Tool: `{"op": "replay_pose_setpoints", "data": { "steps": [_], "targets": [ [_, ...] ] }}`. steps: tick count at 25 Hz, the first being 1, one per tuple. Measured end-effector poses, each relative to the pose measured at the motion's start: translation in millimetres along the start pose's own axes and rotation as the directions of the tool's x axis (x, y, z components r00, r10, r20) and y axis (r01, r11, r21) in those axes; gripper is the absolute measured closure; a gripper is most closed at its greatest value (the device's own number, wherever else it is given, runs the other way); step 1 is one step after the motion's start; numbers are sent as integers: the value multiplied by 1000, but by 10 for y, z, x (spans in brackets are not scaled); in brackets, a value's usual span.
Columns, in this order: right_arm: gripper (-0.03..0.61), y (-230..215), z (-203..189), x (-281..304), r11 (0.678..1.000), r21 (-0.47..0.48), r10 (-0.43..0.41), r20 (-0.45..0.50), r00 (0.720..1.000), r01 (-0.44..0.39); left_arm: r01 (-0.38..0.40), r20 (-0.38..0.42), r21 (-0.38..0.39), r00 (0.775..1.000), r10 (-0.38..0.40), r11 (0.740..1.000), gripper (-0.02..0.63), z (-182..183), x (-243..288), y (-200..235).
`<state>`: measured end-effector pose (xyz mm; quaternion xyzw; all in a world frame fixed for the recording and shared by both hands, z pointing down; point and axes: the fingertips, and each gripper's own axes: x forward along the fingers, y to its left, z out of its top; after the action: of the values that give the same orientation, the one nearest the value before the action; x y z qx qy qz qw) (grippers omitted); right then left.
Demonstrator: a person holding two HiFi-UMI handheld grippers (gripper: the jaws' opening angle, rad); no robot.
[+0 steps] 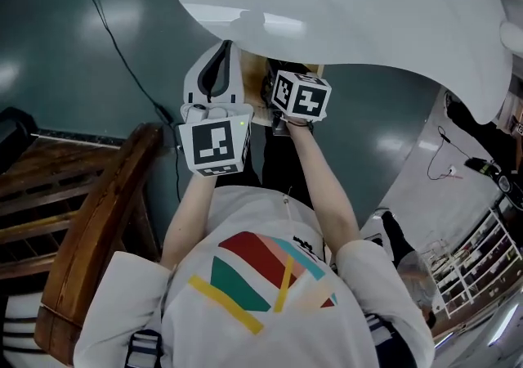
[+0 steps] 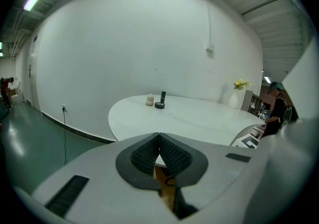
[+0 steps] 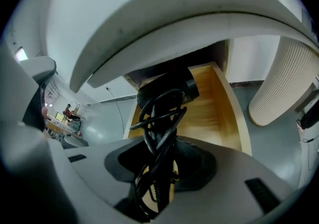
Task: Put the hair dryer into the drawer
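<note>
A black hair dryer (image 3: 167,93) with its cord wound around it hangs over the open wooden drawer (image 3: 219,108). My right gripper (image 3: 160,153) is shut on its handle and points steeply down. In the head view only that gripper's marker cube (image 1: 300,96) shows, right of a strip of the drawer (image 1: 260,95) under the white table's edge. Left of the drawer, my left gripper (image 1: 222,51) is held up. Its pads (image 2: 147,153) meet at the tip with nothing between them, and it (image 2: 159,137) looks out over the tabletop.
The big white oval table (image 1: 343,6) overhangs the drawer. A ribbed white pedestal (image 3: 284,83) stands to the drawer's right. A wooden chair (image 1: 90,227) is at my left and a black cable (image 1: 114,39) runs over the green floor. A vase with flowers (image 2: 238,93) stands on the table.
</note>
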<state>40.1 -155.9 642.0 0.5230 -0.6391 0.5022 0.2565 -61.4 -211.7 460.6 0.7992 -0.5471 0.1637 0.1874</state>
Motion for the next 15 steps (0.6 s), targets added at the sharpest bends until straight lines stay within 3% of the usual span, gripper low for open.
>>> {"op": "replay_pose_setpoints", "data": {
  "steps": [7, 15],
  "targets": [
    [419, -9, -61, 217, 999, -48, 19, 9, 1000, -19, -14, -3, -14, 1000, 14, 1000, 597, -125, -71, 77],
    [419, -71, 4, 432, 997, -78, -24, 17, 1000, 25, -40, -7, -22, 999, 40, 999, 597, -301, -163, 177]
  ]
}}
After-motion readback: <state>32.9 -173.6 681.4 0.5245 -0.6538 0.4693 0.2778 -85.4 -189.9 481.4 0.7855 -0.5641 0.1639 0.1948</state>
